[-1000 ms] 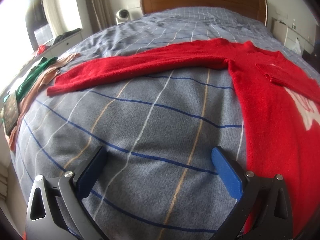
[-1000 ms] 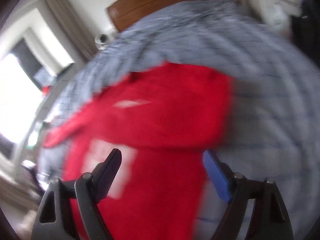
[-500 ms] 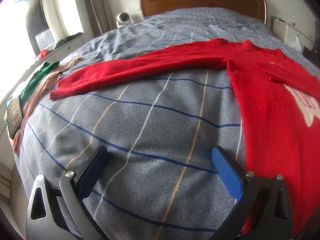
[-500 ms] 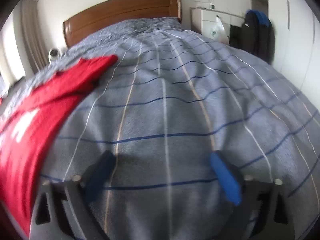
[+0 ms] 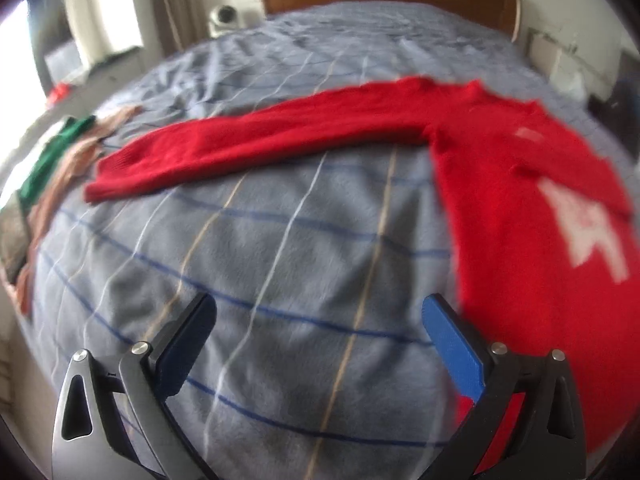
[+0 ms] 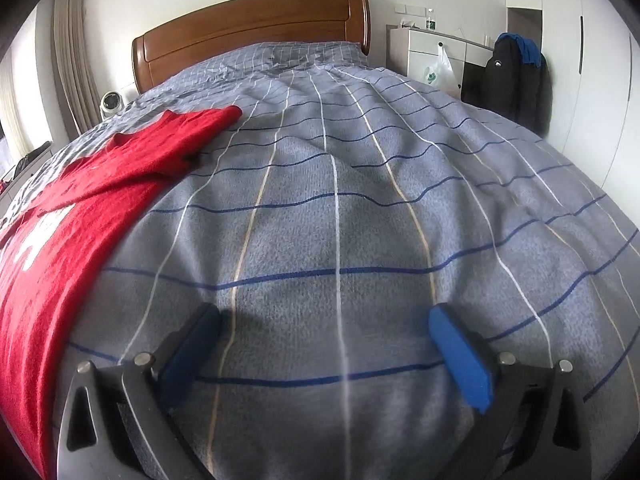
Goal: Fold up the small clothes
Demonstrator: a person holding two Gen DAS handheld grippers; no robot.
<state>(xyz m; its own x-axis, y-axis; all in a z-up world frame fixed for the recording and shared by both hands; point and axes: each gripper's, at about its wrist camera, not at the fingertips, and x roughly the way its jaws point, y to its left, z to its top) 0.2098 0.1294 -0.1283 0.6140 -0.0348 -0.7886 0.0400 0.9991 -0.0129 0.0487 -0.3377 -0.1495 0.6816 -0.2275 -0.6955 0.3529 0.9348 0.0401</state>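
Folding a red sweater [image 5: 520, 208] laid flat on a bed's grey checked blanket [image 5: 280, 248]: one sleeve is already turned in, the other still reaches out.

At far left, green and pink garments [image 5: 60, 152] lie at the blanket's edge; next, the outstretched sleeve [image 5: 248, 148] runs to the sweater's body. The left gripper [image 5: 320, 316] hovers over bare blanket, jaws wide and empty. The right gripper [image 6: 324, 320], beside the sweater's other edge, has just been opening and now stands wide with nothing between its pads. The next move probably calls for pinching the outstretched sleeve's cuff and carrying it across the body.
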